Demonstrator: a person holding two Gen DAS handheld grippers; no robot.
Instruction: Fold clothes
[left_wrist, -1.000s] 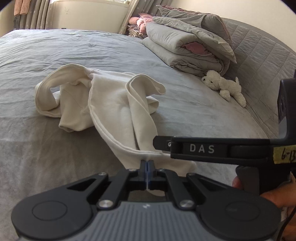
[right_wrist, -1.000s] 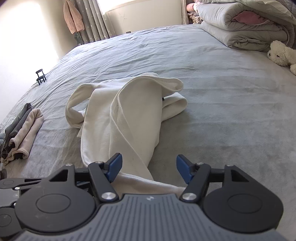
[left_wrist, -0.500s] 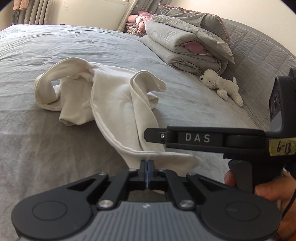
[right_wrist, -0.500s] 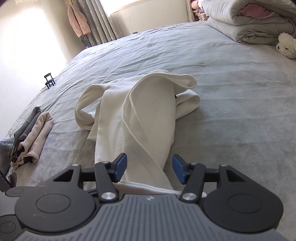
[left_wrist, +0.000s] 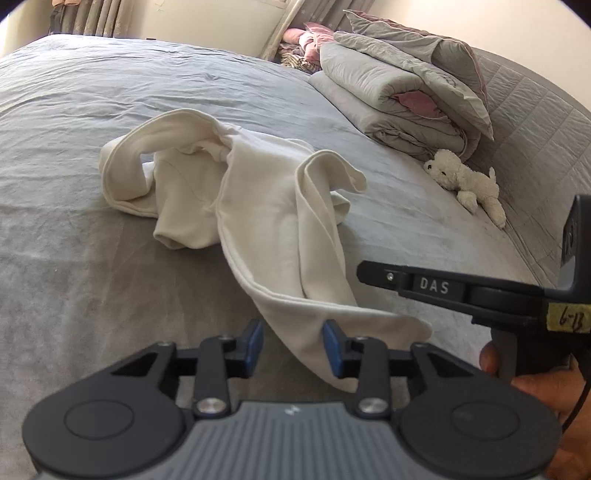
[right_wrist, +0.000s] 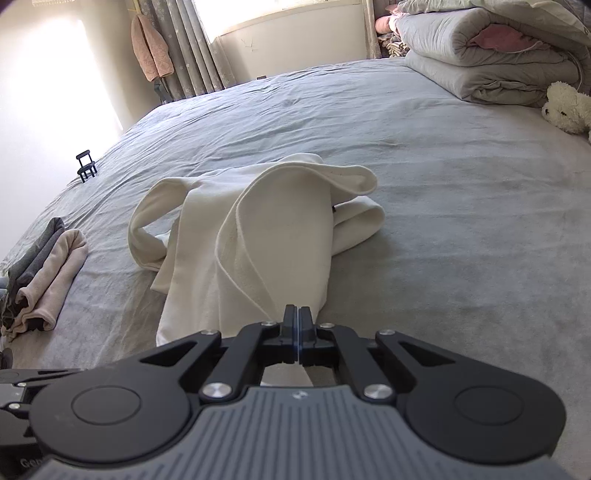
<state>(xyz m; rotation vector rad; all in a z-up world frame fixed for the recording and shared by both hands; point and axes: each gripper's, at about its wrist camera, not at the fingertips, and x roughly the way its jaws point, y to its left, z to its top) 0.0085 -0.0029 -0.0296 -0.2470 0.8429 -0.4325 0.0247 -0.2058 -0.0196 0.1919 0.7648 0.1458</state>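
The cream garment (left_wrist: 258, 206) lies crumpled in the middle of the bed (left_wrist: 92, 295). The right claw (right_wrist: 297, 332) pinches its near edge; the left claw (left_wrist: 291, 347) is spread around the hem, gripping nothing. With one pinch only, lifting may twist the cloth or let it slip out.

In the left wrist view, the right gripper (left_wrist: 376, 271) carries the white letters "DAS" on a dark plate (left_wrist: 435, 287) set into its side. Farther back on the same tool, a yellow tape label (left_wrist: 570, 319) bears the handwritten mark "6-13". In the right wrist view, pale letters (right_wrist: 30, 462) at the lower left edge begin "Ge" and are cut off.
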